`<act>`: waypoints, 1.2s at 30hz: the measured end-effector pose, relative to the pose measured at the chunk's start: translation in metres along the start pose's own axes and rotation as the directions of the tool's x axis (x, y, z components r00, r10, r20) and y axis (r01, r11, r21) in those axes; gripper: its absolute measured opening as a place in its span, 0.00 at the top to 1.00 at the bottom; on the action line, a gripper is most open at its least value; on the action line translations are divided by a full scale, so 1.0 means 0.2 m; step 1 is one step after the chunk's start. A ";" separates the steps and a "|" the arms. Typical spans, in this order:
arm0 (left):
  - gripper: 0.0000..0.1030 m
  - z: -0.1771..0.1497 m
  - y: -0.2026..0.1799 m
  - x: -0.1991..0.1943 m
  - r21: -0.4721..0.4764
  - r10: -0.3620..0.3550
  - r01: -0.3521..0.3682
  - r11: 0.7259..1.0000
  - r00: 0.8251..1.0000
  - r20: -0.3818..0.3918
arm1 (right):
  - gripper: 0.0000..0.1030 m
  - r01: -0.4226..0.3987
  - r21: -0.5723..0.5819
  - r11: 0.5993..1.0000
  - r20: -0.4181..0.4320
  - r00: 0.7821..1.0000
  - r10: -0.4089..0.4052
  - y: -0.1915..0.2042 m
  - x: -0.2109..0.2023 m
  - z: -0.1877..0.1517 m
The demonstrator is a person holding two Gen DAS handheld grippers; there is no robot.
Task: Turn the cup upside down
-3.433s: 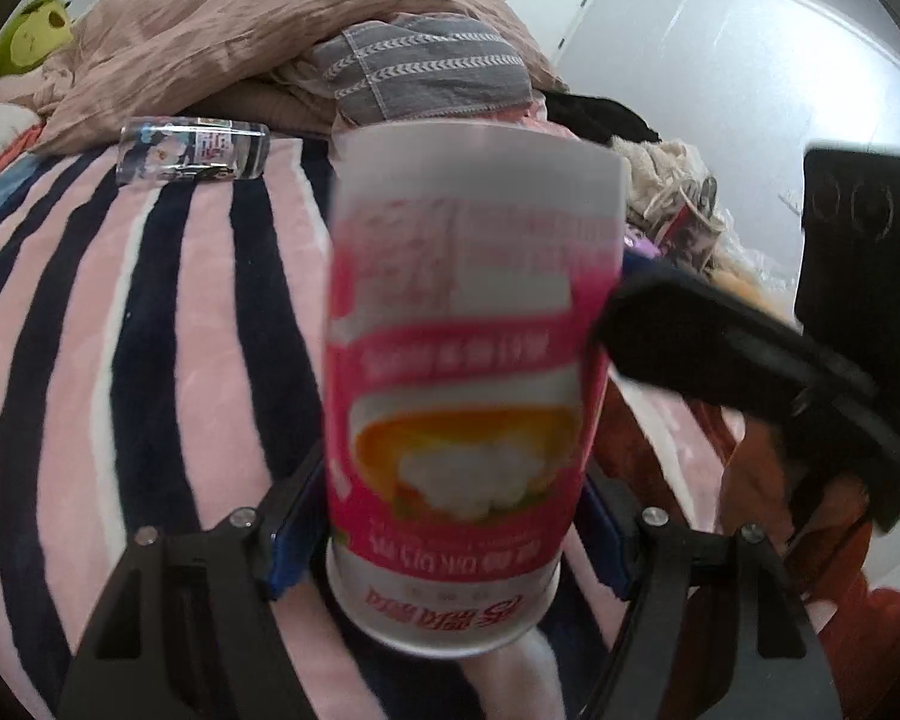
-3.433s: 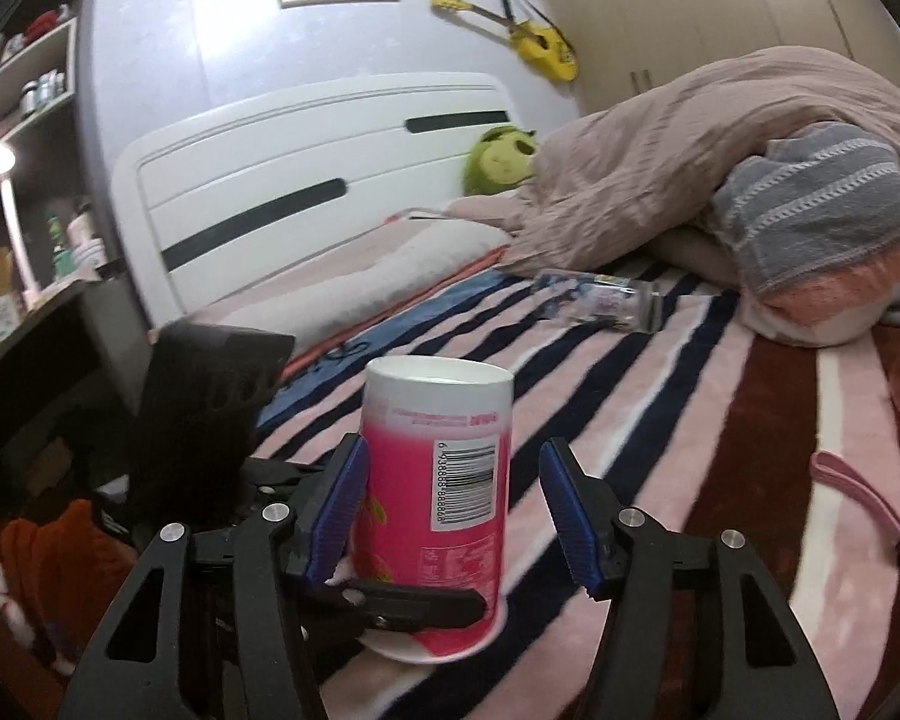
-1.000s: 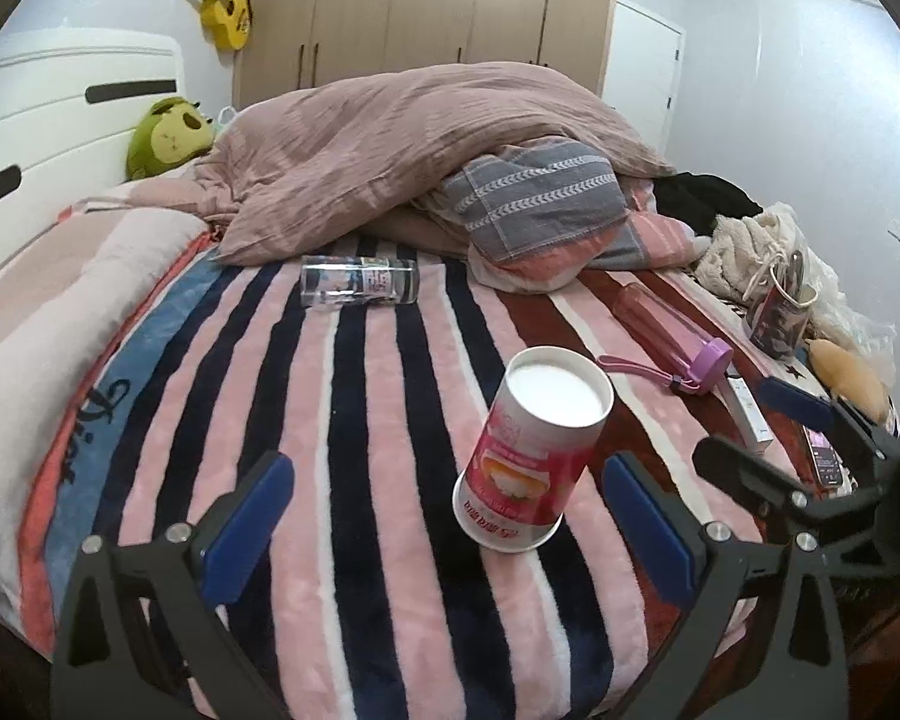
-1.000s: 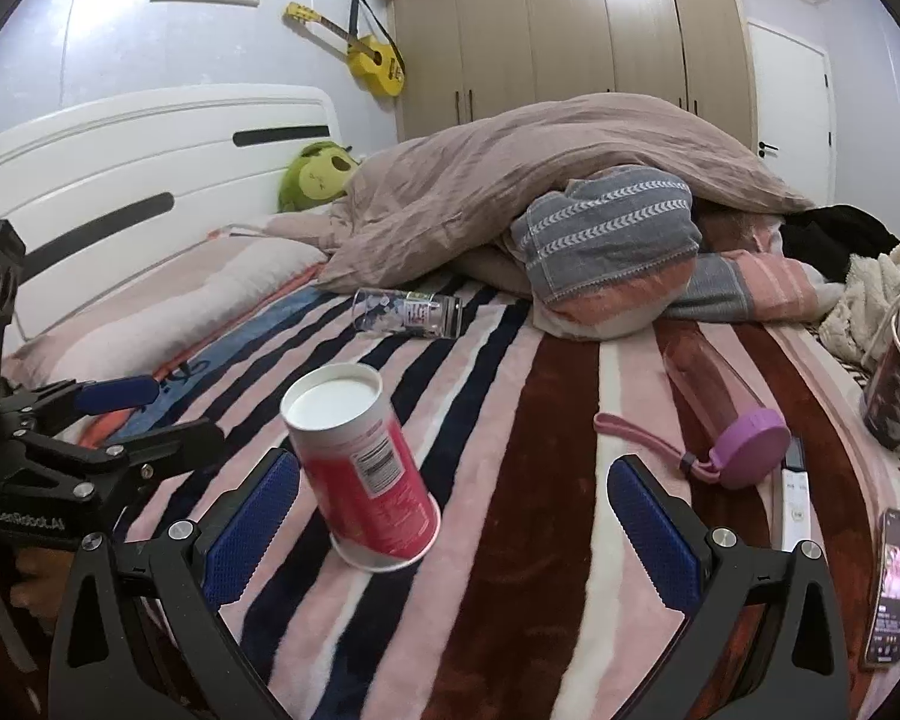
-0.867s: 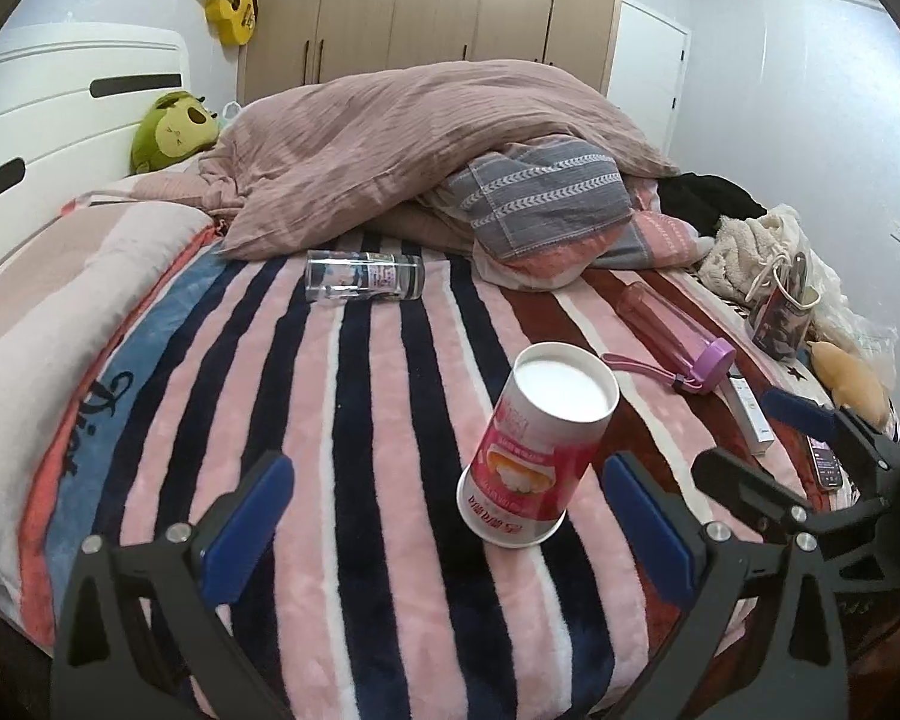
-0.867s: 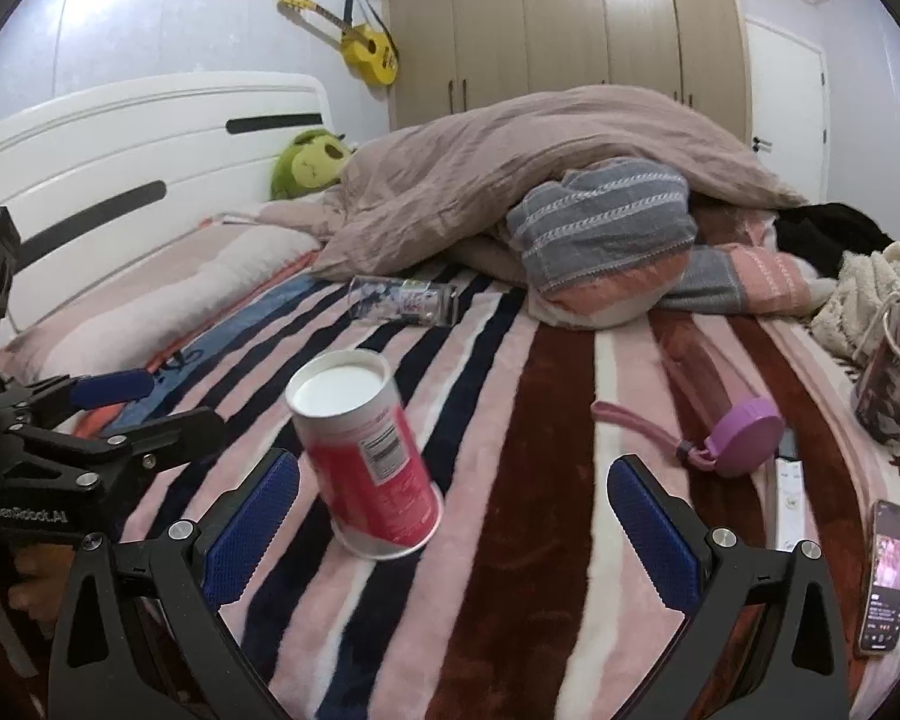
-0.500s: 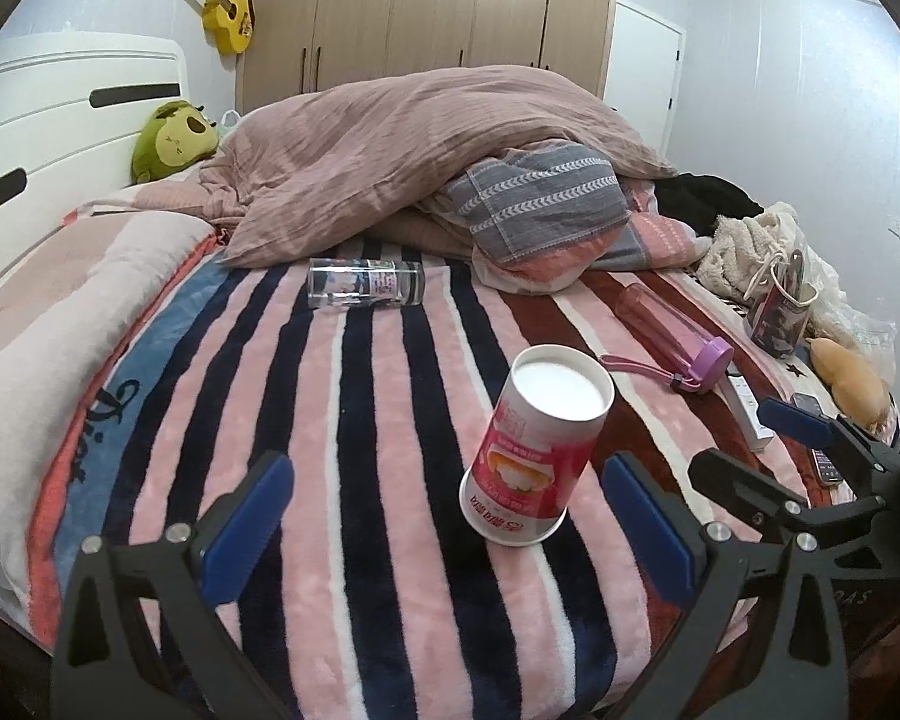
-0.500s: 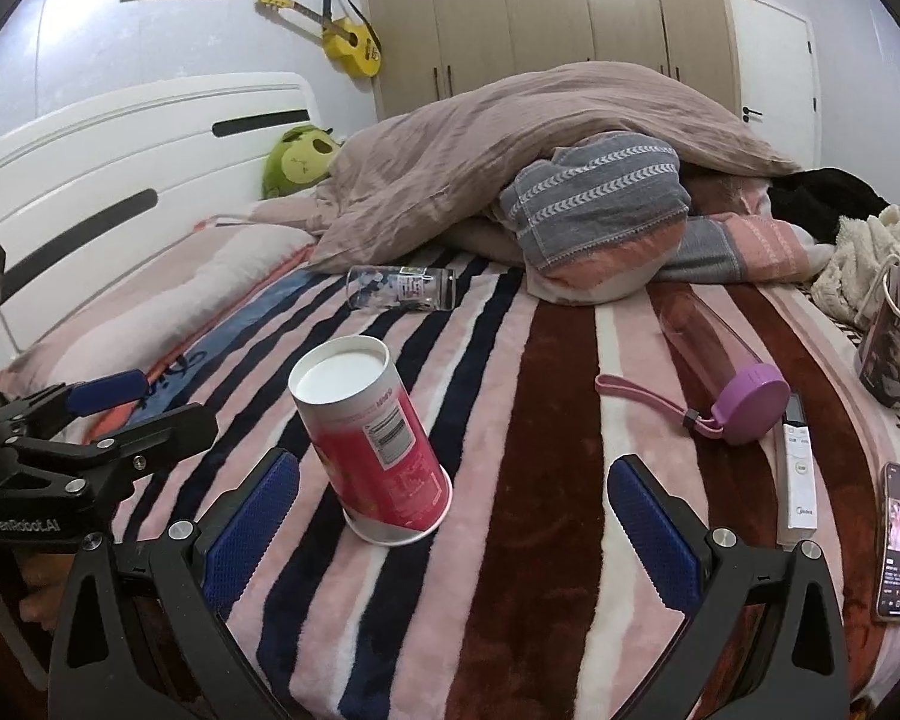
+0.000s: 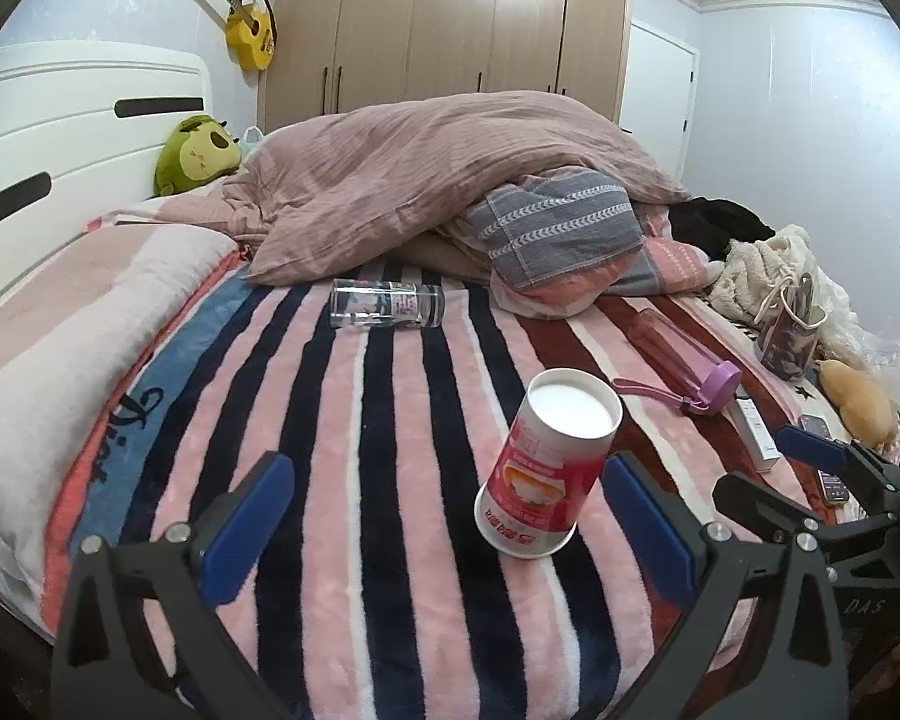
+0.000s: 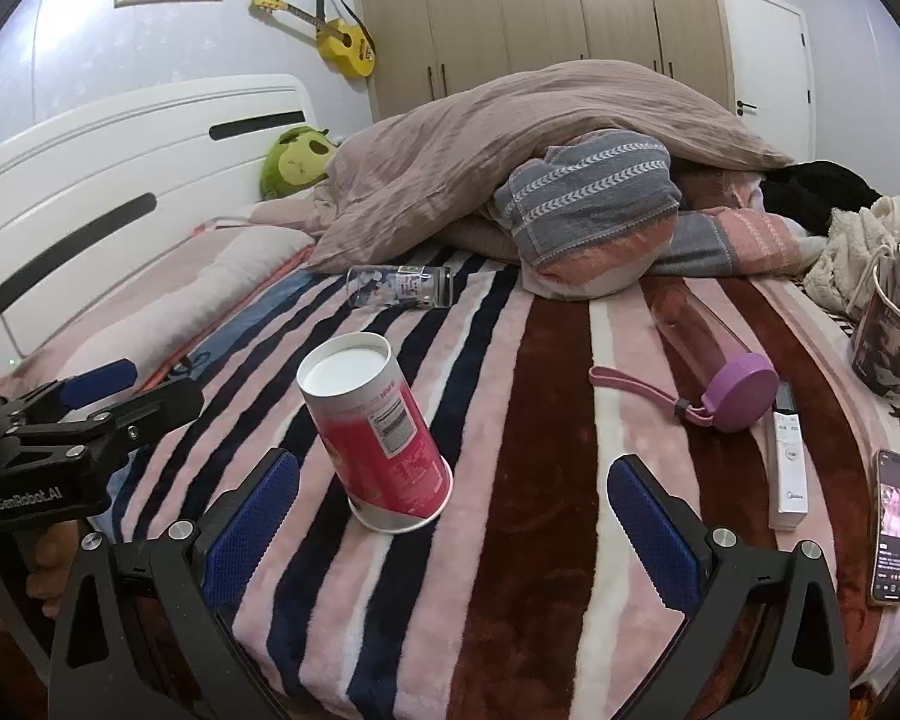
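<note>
A pink and white paper cup (image 9: 546,474) stands upside down on the striped blanket, white base up, leaning a little. It also shows in the right wrist view (image 10: 375,432). My left gripper (image 9: 450,516) is open and empty, back from the cup near the bed's front edge. My right gripper (image 10: 453,519) is open and empty, also back from the cup. Each gripper shows at the side of the other's view: the right gripper (image 9: 810,468) and the left gripper (image 10: 102,399).
A clear glass jar (image 9: 387,304) lies on its side farther back. A purple-capped bottle (image 10: 714,348), a white remote (image 10: 787,468) and a phone (image 10: 894,525) lie at right. A heaped duvet and pillows (image 9: 450,192) fill the back of the bed.
3.4 s ago my left gripper held the cup with the right gripper around it. Both are now open and drawn back, and the cup stands free. Little has moved over the last second.
</note>
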State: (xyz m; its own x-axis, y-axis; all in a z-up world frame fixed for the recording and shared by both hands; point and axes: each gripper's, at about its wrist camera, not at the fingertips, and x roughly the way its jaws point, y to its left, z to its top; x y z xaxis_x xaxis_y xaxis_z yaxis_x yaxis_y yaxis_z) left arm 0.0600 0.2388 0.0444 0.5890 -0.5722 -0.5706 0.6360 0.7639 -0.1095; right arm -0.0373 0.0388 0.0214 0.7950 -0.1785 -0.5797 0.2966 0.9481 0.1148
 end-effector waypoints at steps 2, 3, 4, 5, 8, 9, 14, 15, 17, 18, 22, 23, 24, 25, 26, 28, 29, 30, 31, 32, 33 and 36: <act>0.01 0.00 0.00 0.00 0.011 0.003 -0.003 1.000 1.000 0.003 | 0.00 -0.002 0.000 1.000 0.002 1.000 0.002 0.00 0.00 0.00; 0.01 0.00 0.00 0.00 0.014 0.006 -0.006 1.000 1.000 -0.001 | 0.00 -0.004 0.001 1.000 0.002 1.000 0.004 0.00 -0.01 0.00; 0.01 0.00 0.00 0.01 0.016 0.003 -0.003 1.000 1.000 -0.011 | 0.00 0.001 0.003 1.000 0.001 1.000 -0.001 0.00 -0.01 -0.01; 0.01 0.00 0.00 0.01 0.014 -0.003 0.003 1.000 1.000 -0.021 | 0.00 0.005 0.004 1.000 0.001 1.000 -0.005 0.00 -0.01 -0.01; 0.01 0.00 0.01 0.03 0.001 -0.016 0.016 1.000 0.999 -0.052 | 0.00 0.017 -0.002 1.000 0.000 1.000 -0.017 0.00 -0.03 -0.01; 0.01 0.00 0.01 0.04 0.000 -0.015 0.015 1.000 0.998 -0.054 | 0.00 0.015 -0.002 1.000 -0.001 1.000 -0.015 0.00 -0.03 -0.01; 0.01 0.00 0.02 0.04 0.011 -0.002 0.002 1.000 0.999 -0.054 | 0.00 -0.007 0.009 1.000 0.002 1.000 0.007 0.01 -0.04 -0.02; 0.01 0.00 0.02 0.04 0.012 0.002 -0.001 1.000 0.998 -0.056 | 0.00 -0.013 0.012 1.000 0.001 1.000 0.013 0.01 -0.04 -0.02; 0.01 0.00 0.02 0.04 0.016 0.005 -0.005 1.000 0.998 -0.059 | 0.00 -0.024 0.014 1.000 0.001 1.000 0.024 0.00 -0.04 -0.02; 0.01 0.00 0.02 0.04 0.016 0.007 -0.006 1.000 0.998 -0.059 | 0.00 -0.030 0.013 0.999 0.000 1.000 0.030 0.00 -0.04 -0.02; 0.01 0.00 0.02 0.03 0.019 0.015 -0.015 1.000 0.999 -0.051 | 0.00 -0.052 0.016 0.999 0.002 0.999 0.052 -0.01 -0.04 -0.02; 0.01 0.00 0.02 0.03 0.021 0.016 -0.015 1.000 0.999 -0.051 | 0.00 -0.060 0.017 0.998 0.004 0.998 0.060 -0.01 -0.05 -0.02; 0.01 0.00 0.02 0.03 0.025 0.017 -0.016 1.000 0.999 -0.052 | 0.00 -0.070 0.019 0.997 0.007 0.998 0.069 -0.01 -0.05 -0.02; 0.01 0.00 0.02 0.03 0.026 0.017 -0.016 1.000 0.999 -0.052 | 0.00 -0.079 0.021 0.997 0.010 0.997 0.079 -0.01 -0.05 -0.02; 0.01 0.00 0.02 0.03 0.025 0.016 -0.015 1.000 0.999 -0.051 | 0.00 -0.086 0.020 0.996 0.013 0.996 0.085 -0.01 -0.05 -0.02; 0.01 -0.01 0.02 0.03 0.027 0.009 -0.008 1.000 0.999 -0.049 | 0.00 -0.089 0.016 0.996 0.016 0.996 0.089 -0.02 -0.05 -0.02; 0.01 -0.01 0.01 0.03 0.028 0.008 -0.007 1.000 0.999 -0.049 | 0.00 -0.093 0.016 0.996 0.017 0.996 0.093 -0.02 -0.06 -0.01; 0.01 -0.01 0.01 0.03 0.029 0.008 -0.007 1.000 0.999 -0.047 | 0.00 -0.098 0.018 0.995 0.019 0.995 0.098 -0.02 -0.06 -0.02; 0.01 -0.01 0.01 0.03 0.029 0.009 -0.008 1.000 0.999 -0.045 | 0.00 -0.105 0.023 0.994 0.021 0.994 0.104 -0.02 -0.06 -0.01; 0.01 -0.01 0.01 0.03 0.029 0.009 -0.008 1.000 0.999 -0.045 | 0.00 -0.106 0.026 0.994 0.022 0.994 0.106 -0.03 -0.06 -0.01; 0.01 -0.01 0.01 0.02 0.028 0.007 -0.006 1.000 0.999 -0.043 | 0.00 -0.106 0.029 0.994 0.025 0.994 0.105 -0.03 -0.06 -0.01; 0.01 -0.01 0.01 0.02 0.027 0.002 -0.001 1.000 0.999 -0.042 | 0.00 -0.118 0.040 0.992 0.034 0.993 0.116 -0.04 -0.07 -0.01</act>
State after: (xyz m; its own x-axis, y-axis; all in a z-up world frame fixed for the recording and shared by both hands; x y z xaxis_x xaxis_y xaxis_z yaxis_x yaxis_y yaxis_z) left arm 0.0622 0.2381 0.0407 0.5689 -0.5578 -0.6043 0.6490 0.7558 -0.0868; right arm -0.0523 0.0345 0.0268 0.8414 -0.0758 -0.5350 0.2221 0.9511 0.2146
